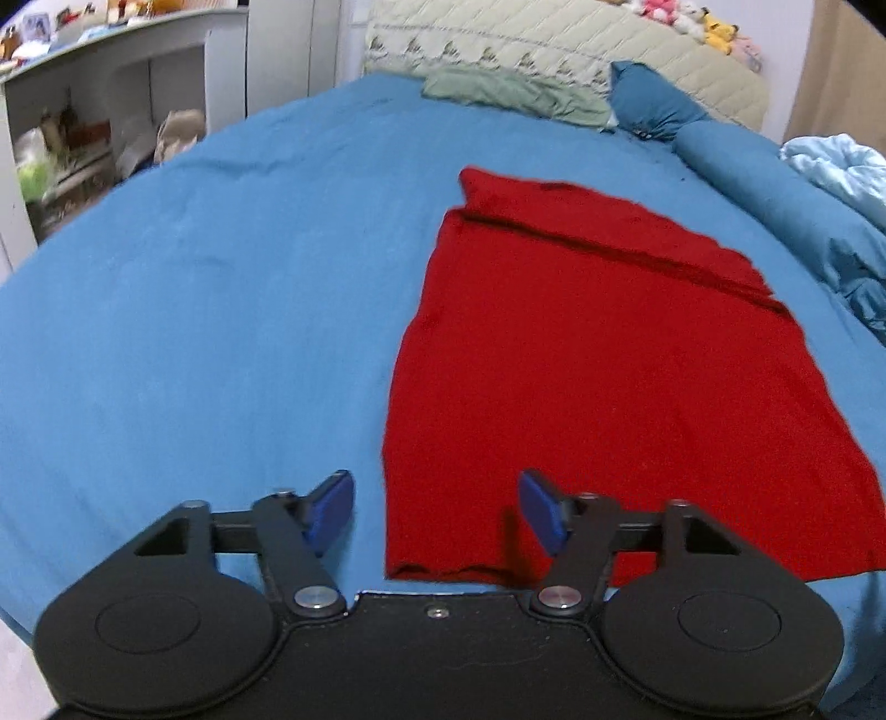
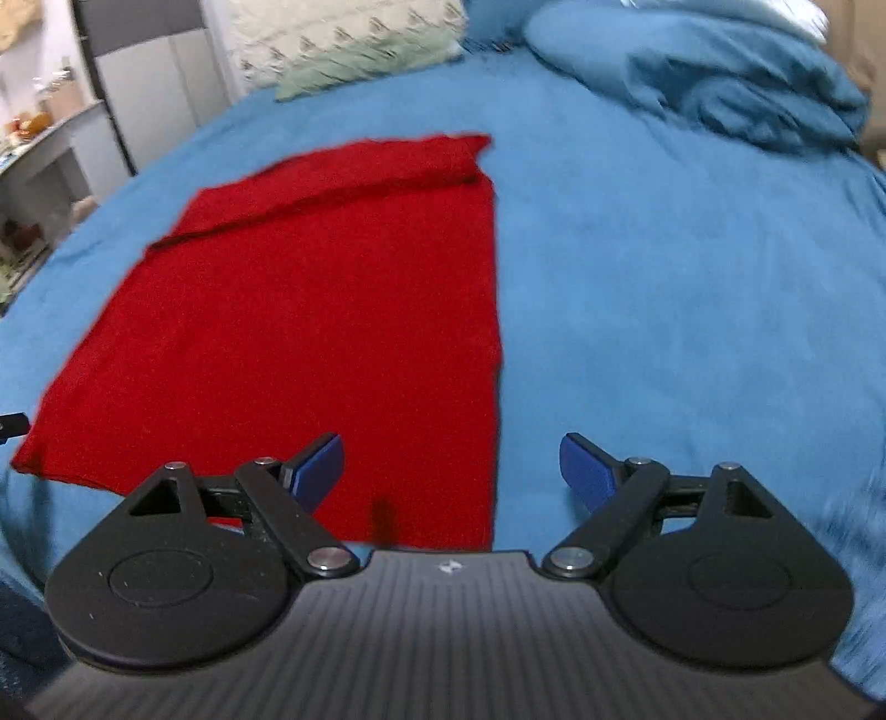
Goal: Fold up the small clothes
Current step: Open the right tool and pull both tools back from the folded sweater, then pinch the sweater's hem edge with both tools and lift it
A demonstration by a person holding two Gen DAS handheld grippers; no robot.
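A red garment point(image 1: 609, 376) lies flat on the blue bed sheet point(image 1: 194, 332), with a folded band across its far end. My left gripper point(image 1: 436, 512) hovers over the garment's near left corner, jaws apart, nothing between the blue pads. In the right wrist view the same red garment point(image 2: 310, 332) spreads to the left. My right gripper point(image 2: 451, 471) hangs above its near right corner with the jaws wide and empty. The garment's right edge runs between the two pads. Neither gripper touches the cloth.
A green cloth point(image 1: 515, 94) and a blue pillow point(image 1: 653, 105) lie at the head of the bed by a quilted headboard point(image 1: 554, 39). A bunched blue duvet point(image 2: 747, 94) sits at the far right. White shelves point(image 1: 83, 122) stand left of the bed.
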